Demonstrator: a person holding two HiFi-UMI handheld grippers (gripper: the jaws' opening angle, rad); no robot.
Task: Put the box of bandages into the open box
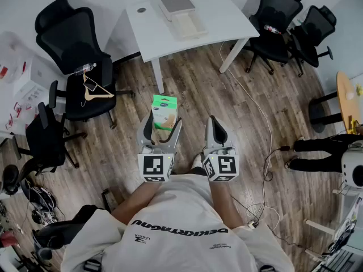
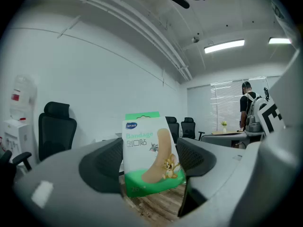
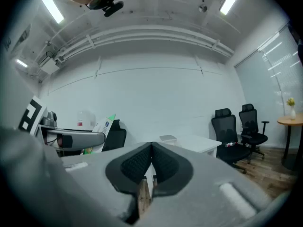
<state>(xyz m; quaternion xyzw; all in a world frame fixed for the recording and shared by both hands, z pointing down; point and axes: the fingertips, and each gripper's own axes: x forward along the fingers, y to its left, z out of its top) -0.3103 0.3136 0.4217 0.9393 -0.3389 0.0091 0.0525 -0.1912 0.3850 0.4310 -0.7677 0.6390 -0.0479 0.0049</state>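
- Left gripper [image 1: 162,130] clamps the box of bandages [image 1: 164,109], short of the white table [image 1: 227,27].
- Carry it level over the table's open box [image 1: 187,24]; right gripper [image 1: 216,130] jaws meet, empty.

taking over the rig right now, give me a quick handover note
Left gripper: shut on the bandage box, which is upright and held level out in front.
Right gripper: shut, nothing in it.
Open box: on the white table ahead, with bare floor between it and the person.
Done: the bandage box is in the grip.
Left: carry it to the table, lower it into the open box, let go.
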